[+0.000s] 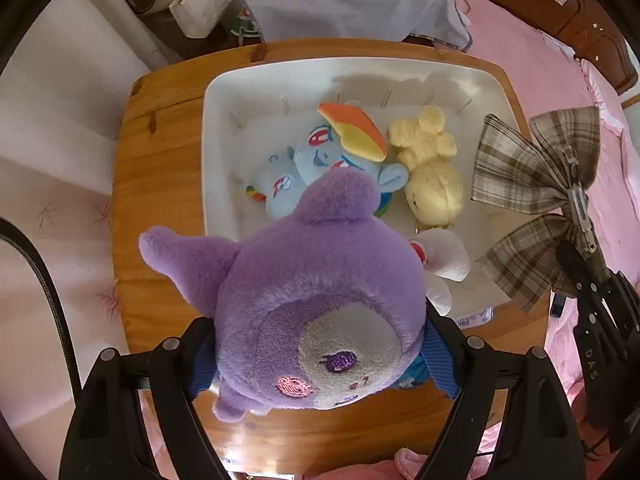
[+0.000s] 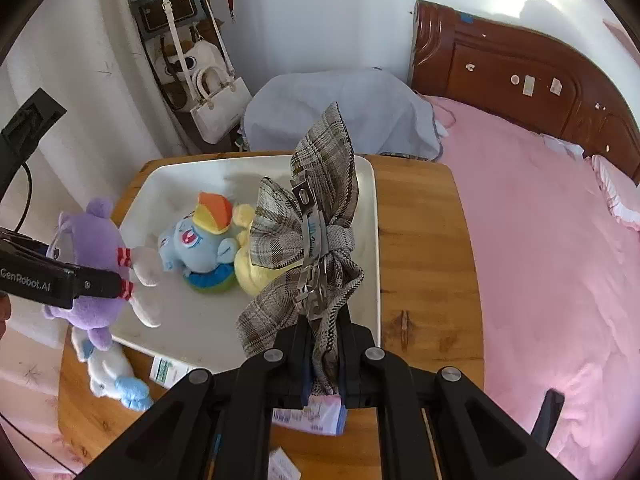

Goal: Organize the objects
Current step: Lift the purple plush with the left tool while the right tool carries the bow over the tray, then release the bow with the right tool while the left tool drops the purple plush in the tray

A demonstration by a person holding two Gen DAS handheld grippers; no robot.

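My left gripper (image 1: pixel 320 340) points down and is shut on a purple plush toy (image 1: pixel 304 280), its pads pressed into both sides. The toy hangs over the near left edge of the white tray (image 1: pixel 216 128) on the wooden table (image 1: pixel 160 200). In the tray lie a blue pony plush (image 1: pixel 320 156) and a yellow plush (image 1: pixel 432 172). My right gripper (image 2: pixel 324 360) is shut on a brown plaid bow hair clip (image 2: pixel 280 232), held above the tray's (image 2: pixel 374 240) right half. The right wrist view shows the purple toy (image 2: pixel 84 236) at the left, clamped in the left gripper (image 2: pixel 80 284).
A white and blue plush (image 2: pixel 112 376) lies on the table in front of the tray, beside a small label card (image 2: pixel 168 372). A printed packet (image 2: pixel 312 416) sits under my right gripper. A pink bed (image 2: pixel 540 240) borders the table's right side. A cloth-covered object (image 2: pixel 340 112) and handbag (image 2: pixel 218 112) stand behind.
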